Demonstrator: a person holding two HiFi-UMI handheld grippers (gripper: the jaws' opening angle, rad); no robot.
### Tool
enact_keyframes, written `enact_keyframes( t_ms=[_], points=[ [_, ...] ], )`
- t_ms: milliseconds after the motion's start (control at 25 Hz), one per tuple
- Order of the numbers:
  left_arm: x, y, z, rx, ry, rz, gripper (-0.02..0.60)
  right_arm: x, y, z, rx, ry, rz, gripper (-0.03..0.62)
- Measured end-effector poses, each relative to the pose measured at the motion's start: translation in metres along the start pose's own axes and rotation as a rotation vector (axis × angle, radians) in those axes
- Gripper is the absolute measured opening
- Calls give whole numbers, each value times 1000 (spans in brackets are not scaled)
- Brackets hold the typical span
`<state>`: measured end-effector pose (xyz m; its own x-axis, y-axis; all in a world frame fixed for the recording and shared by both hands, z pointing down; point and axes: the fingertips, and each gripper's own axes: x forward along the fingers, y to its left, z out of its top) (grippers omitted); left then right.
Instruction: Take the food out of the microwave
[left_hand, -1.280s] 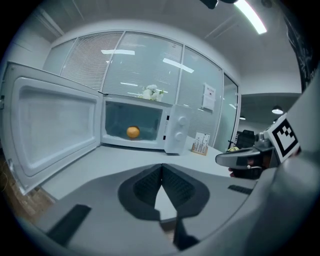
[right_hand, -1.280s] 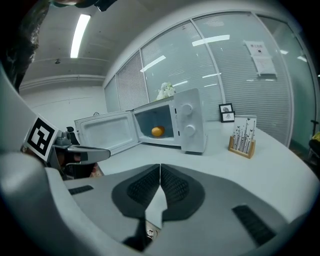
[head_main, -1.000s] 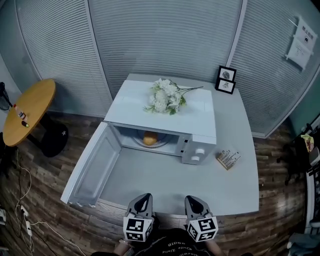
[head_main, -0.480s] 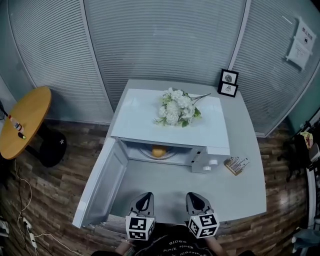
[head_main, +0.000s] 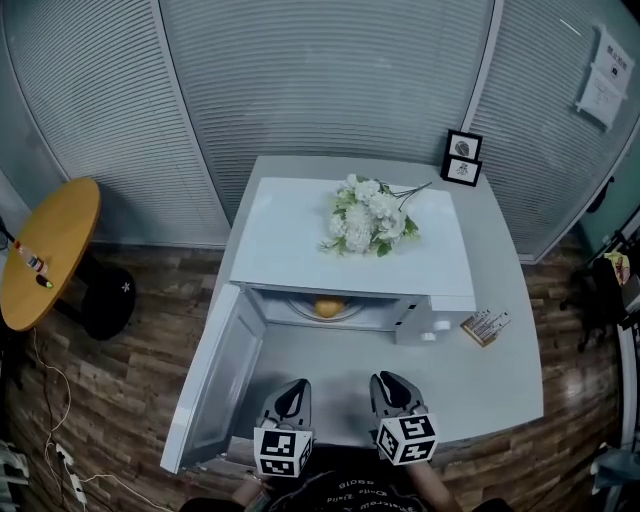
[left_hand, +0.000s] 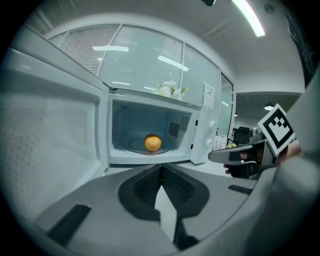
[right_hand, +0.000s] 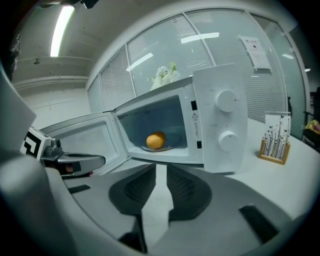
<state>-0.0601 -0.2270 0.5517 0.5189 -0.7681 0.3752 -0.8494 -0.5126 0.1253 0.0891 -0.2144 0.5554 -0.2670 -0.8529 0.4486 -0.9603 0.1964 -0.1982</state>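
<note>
Standing at the middle of a pale grey bench (head_main: 500, 370), a white box-shaped microwave (head_main: 350, 250) is seen in the head view with its door (head_main: 215, 390) swung wide toward the bench's front left corner. A round orange fruit (head_main: 328, 307) is glimpsed inside the cavity. A bunch of white flowers (head_main: 368, 220) is laid on the microwave's top. The left gripper (head_main: 293, 392) and the right gripper (head_main: 388, 382) are held side by side at the front edge, well apart from the fruit.

In the left gripper view, the jaws are seen pressed together with nothing between them; the fruit is seated on a clear glass turntable (left_hand: 132, 146).

In the right gripper view, the jaws are seen opening, only a narrow gap parted, with nothing between them; the fruit is framed in the open cavity beyond.
</note>
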Motion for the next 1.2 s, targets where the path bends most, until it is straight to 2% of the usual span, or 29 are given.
enact_keyframes(
  t_ms=[80, 200, 320, 680, 960, 1200],
  points=[
    [2, 1, 0, 0, 3, 1, 8, 5, 1, 5, 0, -1, 23, 124],
    [3, -1, -4, -1, 5, 2, 8, 14, 3, 14, -3, -3, 54, 169],
    [1, -3, -5, -26, 5, 11, 8, 22, 6, 27, -15, -24, 64, 258],
    [1, 2, -3, -40, -11, 51, 8, 45, 21, 49, -72, -48, 87, 306],
    [-3, 7, -8, -41, -5, 78, 8, 74, 30, 52, -128, -25, 100, 321],
    [-9, 9, -16, -55, 17, 93, 8, 93, 30, 60, -114, -31, 80, 334]
  ],
)
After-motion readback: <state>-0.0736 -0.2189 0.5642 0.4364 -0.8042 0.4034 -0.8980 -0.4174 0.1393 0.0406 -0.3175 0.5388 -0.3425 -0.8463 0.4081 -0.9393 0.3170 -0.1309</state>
